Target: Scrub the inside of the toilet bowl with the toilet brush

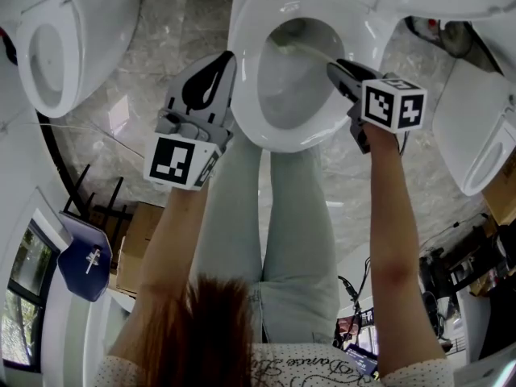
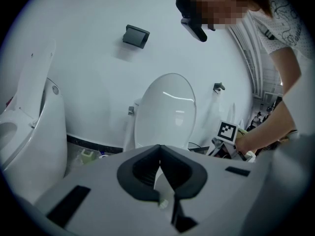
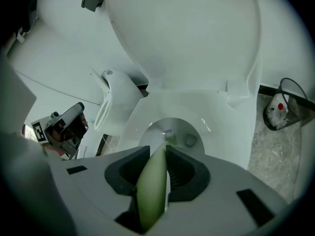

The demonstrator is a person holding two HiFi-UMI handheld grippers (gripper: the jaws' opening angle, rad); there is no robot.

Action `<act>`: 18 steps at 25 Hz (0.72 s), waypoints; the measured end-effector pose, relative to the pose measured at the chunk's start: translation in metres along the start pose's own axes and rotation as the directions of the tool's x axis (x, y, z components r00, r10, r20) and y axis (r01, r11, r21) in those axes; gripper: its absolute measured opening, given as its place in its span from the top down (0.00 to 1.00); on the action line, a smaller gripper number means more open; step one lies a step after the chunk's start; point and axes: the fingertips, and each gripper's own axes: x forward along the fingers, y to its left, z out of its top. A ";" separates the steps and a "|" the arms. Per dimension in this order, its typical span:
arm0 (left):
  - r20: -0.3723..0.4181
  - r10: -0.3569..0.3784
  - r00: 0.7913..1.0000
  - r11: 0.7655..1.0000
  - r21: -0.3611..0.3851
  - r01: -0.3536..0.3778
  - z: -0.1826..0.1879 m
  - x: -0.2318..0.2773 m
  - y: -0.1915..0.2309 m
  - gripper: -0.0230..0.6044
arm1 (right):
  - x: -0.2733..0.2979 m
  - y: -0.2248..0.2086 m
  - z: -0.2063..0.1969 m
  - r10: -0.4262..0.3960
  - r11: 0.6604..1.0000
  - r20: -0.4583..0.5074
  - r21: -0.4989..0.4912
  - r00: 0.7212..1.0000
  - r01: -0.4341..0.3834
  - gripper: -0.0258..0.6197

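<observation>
**Right gripper holds the brush down in the bowl**

Head view: The floor [image 1: 161, 47] is grey stone with pale streaks. A white toilet bowl [image 1: 244, 87] sits in the middle, open at the top. The person's legs [image 1: 266, 240] stand in front of it. One more toilet [image 1: 56, 47] is on the left and another toilet [image 1: 484, 135] is on the right. The right gripper [image 1: 343, 71] reaches over the right rim of the middle bowl and holds the toilet brush [image 1: 310, 52]. The thin, pale handle runs from the gripper across towards the back left of the bowl. The left gripper [image 1: 222, 67] hangs just beside the bowl's left rim.

Left gripper view: This gripper's dark fingers [image 2: 142, 168] are pressed together with nothing between them. Past them, the lid [image 2: 165, 109] stands up against a white wall [image 2: 98, 73]. A small dark box [image 2: 135, 36] is fixed high on that wall.

Right gripper view: The right gripper's fingers [image 3: 184, 173] squeeze the pale green handle [image 3: 152, 191] from both sides. The handle's long way points away from the gripper, forward and down into the bowl. The brush head [image 3: 170, 136] sits low in the bowl, near the hole at the bottom. The lid is tipped up behind the bowl. A small white and red thing [image 3: 278, 109] lies on the floor to the right of the toilet.
</observation>
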 end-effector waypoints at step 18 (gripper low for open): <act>-0.016 -0.033 0.999 0.999 0.014 0.033 -0.002 0.009 -0.018 0.96 | -0.010 0.007 -0.044 0.106 0.993 -0.063 0.058 0.992 -0.103 0.78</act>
